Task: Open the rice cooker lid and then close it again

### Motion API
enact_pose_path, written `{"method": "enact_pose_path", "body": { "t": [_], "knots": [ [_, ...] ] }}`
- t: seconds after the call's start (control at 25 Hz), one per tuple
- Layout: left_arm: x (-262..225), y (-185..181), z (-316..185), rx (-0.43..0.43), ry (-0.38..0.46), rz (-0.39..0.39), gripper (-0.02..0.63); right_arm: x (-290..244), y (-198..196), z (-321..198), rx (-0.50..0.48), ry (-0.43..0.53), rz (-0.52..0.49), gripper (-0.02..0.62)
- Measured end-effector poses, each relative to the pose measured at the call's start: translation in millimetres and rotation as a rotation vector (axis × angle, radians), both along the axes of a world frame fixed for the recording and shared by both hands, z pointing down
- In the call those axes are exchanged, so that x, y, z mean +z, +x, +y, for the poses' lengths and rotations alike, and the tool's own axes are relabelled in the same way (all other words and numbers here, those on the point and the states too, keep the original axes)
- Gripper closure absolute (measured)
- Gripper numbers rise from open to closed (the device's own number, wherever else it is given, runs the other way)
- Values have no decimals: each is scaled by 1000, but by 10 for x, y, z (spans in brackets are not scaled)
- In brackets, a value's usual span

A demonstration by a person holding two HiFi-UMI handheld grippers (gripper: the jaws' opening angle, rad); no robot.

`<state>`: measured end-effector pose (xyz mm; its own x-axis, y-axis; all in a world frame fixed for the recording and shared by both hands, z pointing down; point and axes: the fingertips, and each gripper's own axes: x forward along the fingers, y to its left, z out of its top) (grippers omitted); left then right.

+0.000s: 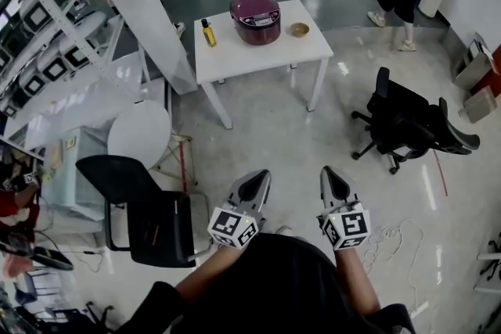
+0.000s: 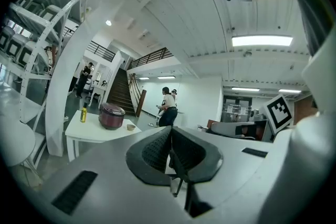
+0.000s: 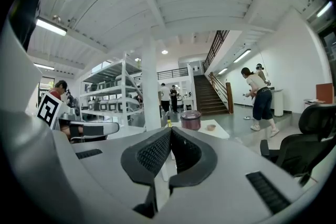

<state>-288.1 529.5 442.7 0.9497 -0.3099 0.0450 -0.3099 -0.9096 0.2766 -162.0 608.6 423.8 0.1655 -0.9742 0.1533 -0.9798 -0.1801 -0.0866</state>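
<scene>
- Head view: the cooker (image 1: 255, 16), lid down, sits on the table (image 1: 262, 55) at 12 o'clock, well apart from the person; the task looks unstarted.
- Left gripper (image 1: 257, 182) and right gripper (image 1: 333, 177) are fully closed and empty, pointing ahead, likely just carried for the approach.

An open lab hall: metal shelving (image 1: 47, 19) of equipment, office chair (image 1: 407, 125), staircase (image 3: 212, 97).

White table (image 1: 235, 62), yellow bottle (image 1: 208, 33), small bowl (image 1: 299, 30), black office chair (image 1: 407, 125)
</scene>
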Motion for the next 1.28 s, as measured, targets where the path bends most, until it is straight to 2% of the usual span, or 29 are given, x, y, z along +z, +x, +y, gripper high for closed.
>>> {"method": "enact_pose_path", "body": {
  "t": [0.32, 0.48, 0.52, 0.56, 0.6, 0.64, 0.68, 0.76, 0.96, 1.28],
  "knots": [
    [-41, 101, -11, 18, 13, 9, 602, -28, 153, 50, 22, 8, 10, 595],
    [-7, 118, 0, 35, 1, 17, 601, 32, 220, 137, 30, -16, 4, 594],
    [11, 121, -1, 36, -7, 16, 600, 54, 242, 157, 31, -20, -2, 585],
    [31, 128, -2, 36, -15, 13, 591, 73, 267, 173, 34, -22, -7, 543],
    [50, 141, -3, 37, -24, 9, 541, 93, 289, 186, 34, -23, -10, 490],
    [70, 159, -6, 39, -31, 6, 485, 115, 308, 192, 29, -26, -12, 468],
    [89, 175, -15, 39, -34, 4, 456, 141, 326, 195, 23, -31, -16, 424],
    [127, 200, -35, 32, -31, 0, 435, 203, 369, 203, 13, -39, -32, 379],
    [237, 212, -68, 12, -39, -25, 399, 276, 430, 256, -16, -67, -35, 361],
    [356, 247, -130, -19, -57, -58, 397, 375, 461, 163, -48, -79, -49, 362]
  ]
}}
